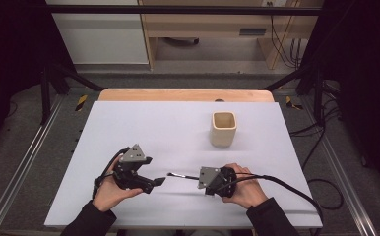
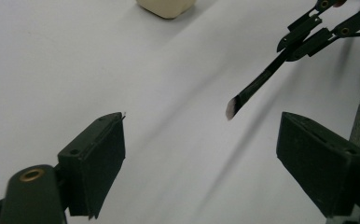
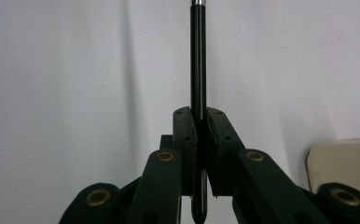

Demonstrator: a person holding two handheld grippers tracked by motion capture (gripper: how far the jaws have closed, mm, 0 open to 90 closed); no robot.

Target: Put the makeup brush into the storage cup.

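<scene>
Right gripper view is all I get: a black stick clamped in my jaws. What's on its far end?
Observer: A brush; the left gripper view shows its pale bristle tip.
Operator: Where's the other hand-held gripper?
Observer: The left hand-held gripper faces the bristle tip in the high view, jaws wide open, apart from it.
Operator: That beige thing at my right edge?
Observer: A square cup, upright and open-topped, standing on the white table beyond your right hand-held gripper.

White table (image 1: 129,123) is open on its left and centre, only the beige cup (image 1: 223,129) standing far right, and the brush (image 1: 182,175) clamped in the right gripper (image 1: 205,179) juts across the gap toward the left gripper (image 1: 159,181).
</scene>
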